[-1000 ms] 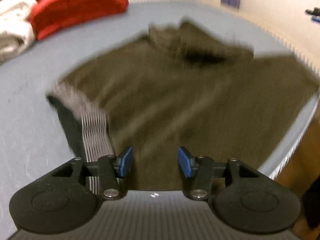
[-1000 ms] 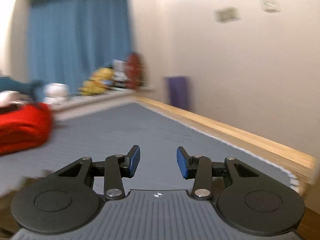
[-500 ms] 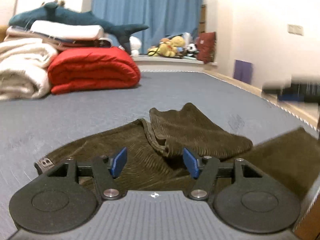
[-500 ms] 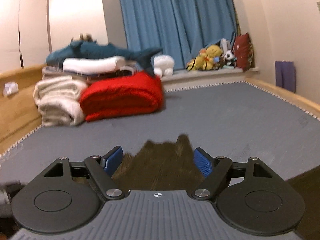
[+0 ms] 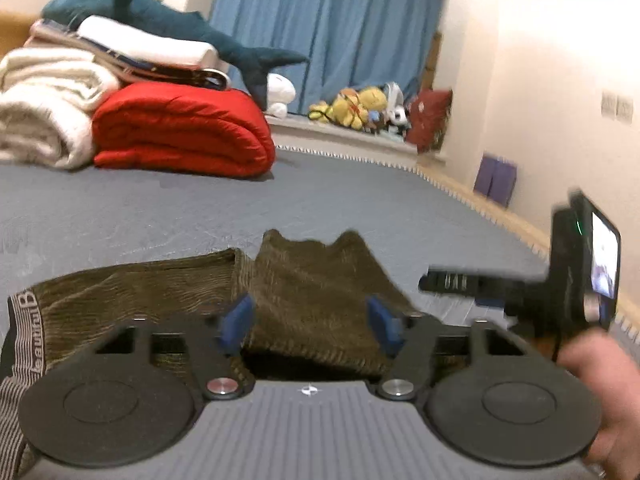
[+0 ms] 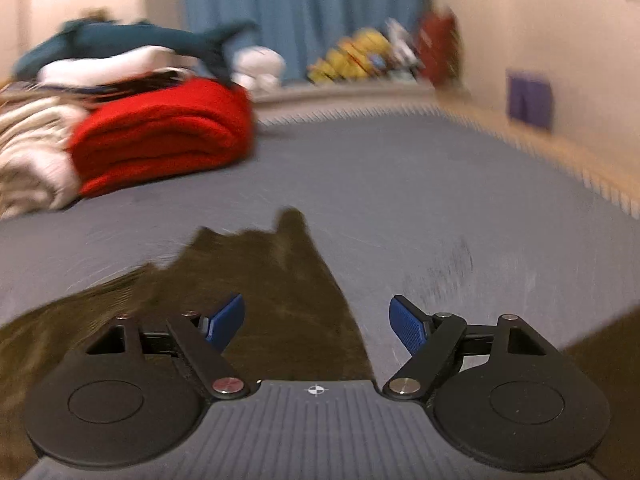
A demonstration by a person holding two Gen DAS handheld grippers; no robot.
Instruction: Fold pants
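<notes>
— One pair of olive corduroy pants [image 5: 168, 292] is seen in the lower middle of the left wrist view, spread on the grey bed [image 5: 360, 208], with a folded-over part [image 5: 320, 280] lying on top of the rest. How is the waistband placed?

— A striped waistband with lettering [image 5: 24, 320] is shown at the lower left edge of that frame. In the right wrist view the same pants [image 6: 272, 280] are blurred, filling the lower left and reaching up toward the centre.

— And the tongs?

— The left tongs [image 5: 310, 322] are held wide apart just above the folded-over part; nothing is gripped between the blue pads. The right tongs [image 6: 316, 322] are likewise spread wide and empty, with the edge of the fabric lying between and below the pads. Whether cloth is touched cannot be told.

— What else is visible around?

— The right-hand device [image 5: 576, 276] and the hand [image 5: 608, 384] holding it are seen at the right edge of the left view. Farther back, a red folded quilt [image 5: 180, 132] lies in the upper left beside white blankets [image 5: 44, 104], with a plush shark [image 5: 168, 24] on the pile. Blue curtains [image 5: 328, 28] and soft toys [image 5: 360, 108] are found at the upper centre.
</notes>
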